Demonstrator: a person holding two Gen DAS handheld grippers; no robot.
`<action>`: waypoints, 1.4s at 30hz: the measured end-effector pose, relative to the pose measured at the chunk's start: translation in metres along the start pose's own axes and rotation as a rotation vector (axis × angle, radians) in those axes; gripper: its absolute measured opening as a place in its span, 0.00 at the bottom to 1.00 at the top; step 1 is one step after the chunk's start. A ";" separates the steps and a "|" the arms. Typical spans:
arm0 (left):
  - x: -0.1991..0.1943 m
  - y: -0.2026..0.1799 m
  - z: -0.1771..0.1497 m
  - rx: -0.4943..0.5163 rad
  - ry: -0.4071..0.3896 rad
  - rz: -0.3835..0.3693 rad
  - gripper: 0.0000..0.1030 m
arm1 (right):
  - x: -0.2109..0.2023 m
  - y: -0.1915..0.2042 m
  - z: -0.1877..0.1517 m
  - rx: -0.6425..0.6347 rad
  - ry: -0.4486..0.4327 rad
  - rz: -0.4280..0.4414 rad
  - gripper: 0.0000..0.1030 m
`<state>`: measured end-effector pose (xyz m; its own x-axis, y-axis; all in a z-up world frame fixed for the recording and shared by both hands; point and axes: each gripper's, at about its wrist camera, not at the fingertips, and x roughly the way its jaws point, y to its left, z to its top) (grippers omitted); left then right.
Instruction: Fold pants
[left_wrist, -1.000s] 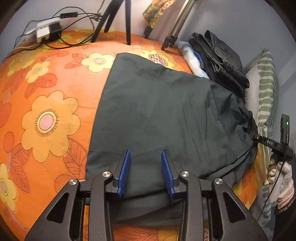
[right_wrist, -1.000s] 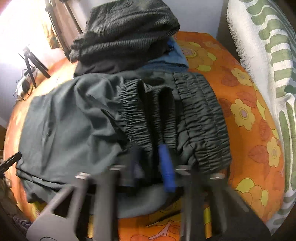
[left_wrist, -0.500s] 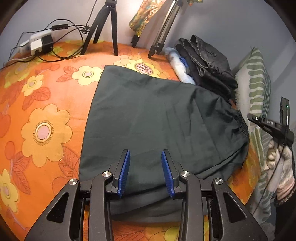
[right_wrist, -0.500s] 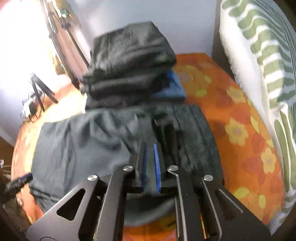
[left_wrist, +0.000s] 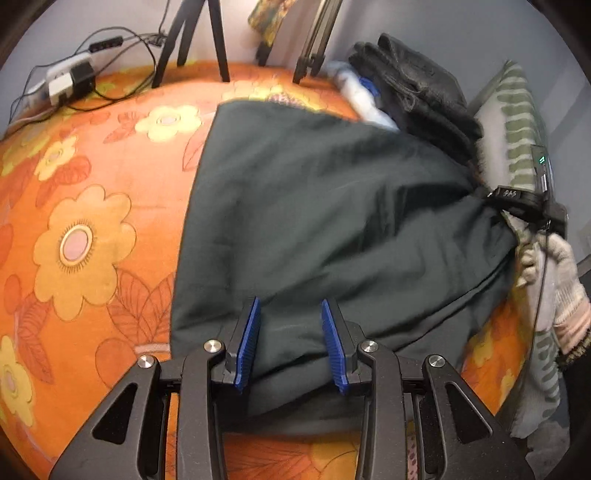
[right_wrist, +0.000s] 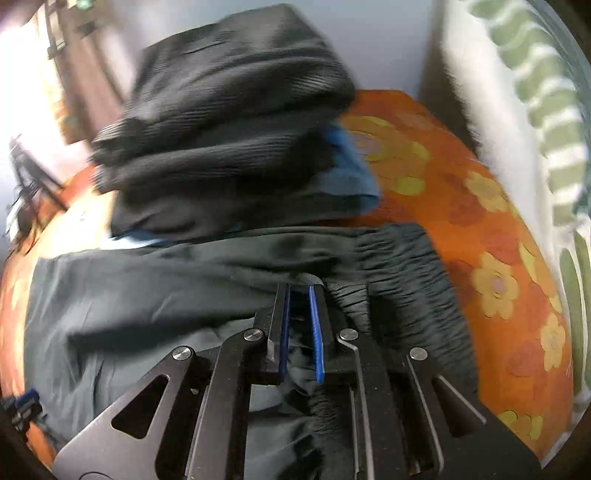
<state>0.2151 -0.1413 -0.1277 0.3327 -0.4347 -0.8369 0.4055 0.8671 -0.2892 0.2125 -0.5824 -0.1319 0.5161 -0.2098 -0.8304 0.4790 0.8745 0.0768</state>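
Note:
Dark green pants (left_wrist: 332, 206) lie folded on an orange flowered bedspread (left_wrist: 92, 166). My left gripper (left_wrist: 290, 301) stands open over their near edge; smooth, unpinched cloth shows between its blue pads. In the right wrist view the pants (right_wrist: 147, 302) spread to the left, and my right gripper (right_wrist: 299, 287) is shut on cloth at the gathered elastic waistband (right_wrist: 406, 280). The left wrist view also shows the right gripper (left_wrist: 524, 199) at the pants' right end, held by a gloved hand (left_wrist: 554, 266). The picture is blurred by motion.
A pile of folded dark clothes (right_wrist: 229, 110) over a blue garment (right_wrist: 351, 173) sits just beyond the waistband. A green-striped white pillow (right_wrist: 535, 92) lines the right side. Tripod legs (left_wrist: 192, 37) and a power strip with cables (left_wrist: 66, 81) stand at the bed's far edge.
The right gripper has closed on the waistband and carried it toward the dark clothes pile, bunching the pants' right end. The left gripper stays open over the near edge.

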 end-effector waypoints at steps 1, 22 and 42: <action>-0.002 0.002 0.001 -0.004 0.004 0.014 0.32 | 0.001 -0.004 -0.001 0.015 0.002 0.019 0.09; -0.032 0.046 0.006 -0.142 -0.066 0.066 0.47 | -0.051 0.071 -0.108 -0.319 0.153 0.115 0.27; -0.026 0.055 -0.012 -0.290 -0.101 0.019 0.20 | -0.052 0.274 -0.054 -0.362 0.227 0.511 0.56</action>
<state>0.2189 -0.0793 -0.1274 0.4267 -0.4267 -0.7974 0.1431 0.9025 -0.4063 0.2787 -0.3083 -0.0978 0.4339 0.3327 -0.8373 -0.0753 0.9395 0.3342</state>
